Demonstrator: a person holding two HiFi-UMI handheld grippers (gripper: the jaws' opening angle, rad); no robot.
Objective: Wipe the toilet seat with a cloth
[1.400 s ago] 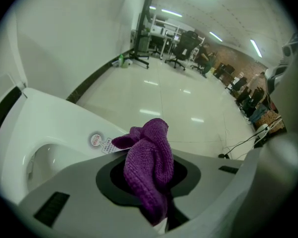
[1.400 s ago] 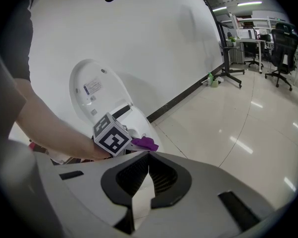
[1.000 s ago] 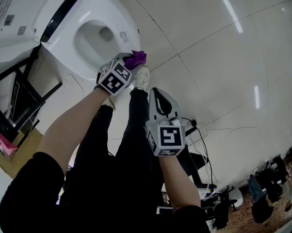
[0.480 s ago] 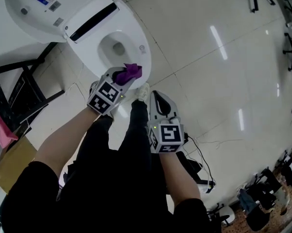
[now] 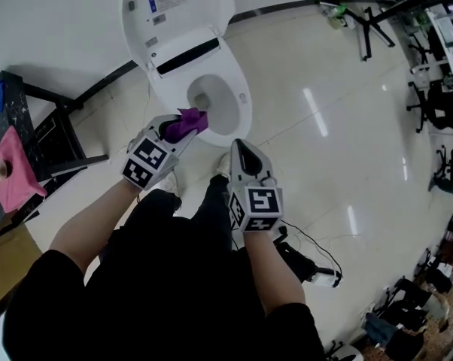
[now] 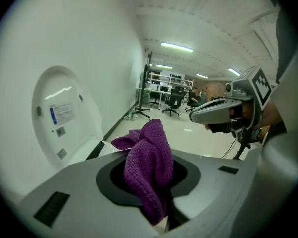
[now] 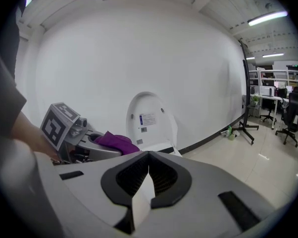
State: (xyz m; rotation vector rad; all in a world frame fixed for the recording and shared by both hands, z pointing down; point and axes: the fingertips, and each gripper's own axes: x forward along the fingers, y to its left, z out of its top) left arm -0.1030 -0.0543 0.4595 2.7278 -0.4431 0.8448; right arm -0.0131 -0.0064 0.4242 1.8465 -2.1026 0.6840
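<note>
A white toilet stands against the wall, its lid raised and its seat down around the bowl. My left gripper is shut on a purple cloth and hovers over the seat's near left rim. The cloth bulges up between the jaws, with the lid beyond. My right gripper is held just in front of the bowl, jaws closed together with nothing between them. From there I see the lid and the cloth at the left.
A dark chair frame with a pink cloth stands left of the toilet. The person's legs and a white shoe are below the grippers. A cable lies on the glossy floor. Stands and office chairs crowd the far right.
The view has swung so the whole toilet with raised lid now shows. The left gripper with the cloth stays over the seat's near rim. The right gripper keeps its place.
</note>
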